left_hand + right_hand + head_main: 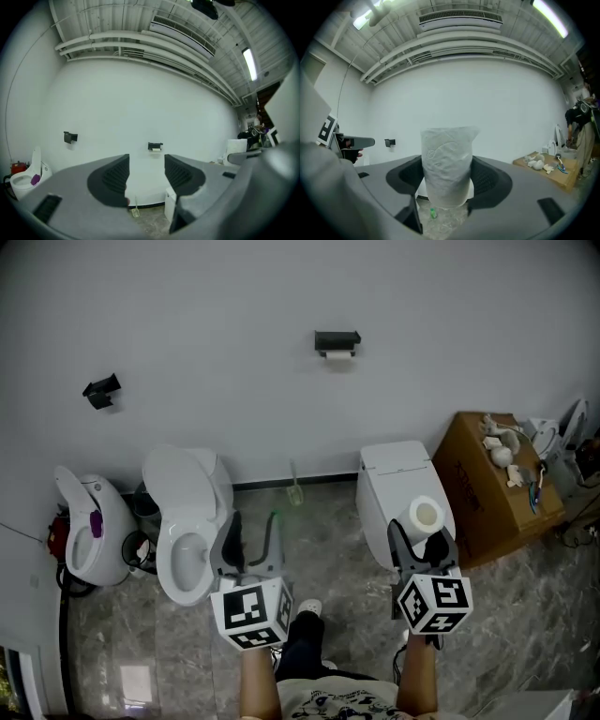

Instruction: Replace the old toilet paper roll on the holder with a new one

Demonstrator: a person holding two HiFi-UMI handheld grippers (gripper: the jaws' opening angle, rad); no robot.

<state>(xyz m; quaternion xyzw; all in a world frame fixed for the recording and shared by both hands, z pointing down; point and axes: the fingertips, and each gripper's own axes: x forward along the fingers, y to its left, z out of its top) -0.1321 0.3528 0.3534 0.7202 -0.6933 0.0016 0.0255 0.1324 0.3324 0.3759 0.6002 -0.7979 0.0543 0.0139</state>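
Jaws of the right gripper (422, 538) are clamped on the new roll (446, 164), held upright, ready to carry. The left gripper (146, 171) has its jaws wide apart and empty, likely free to pull the old roll (338, 353) off the holder (337, 339), well apart on the wall. The box (483, 498) is shut, with small things on top.

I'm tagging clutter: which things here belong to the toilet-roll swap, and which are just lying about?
Job: new roll, clamped in right gripper; wall holder with old roll; empty left gripper.
Lying about: cardboard box, toilet brush, open toilet.
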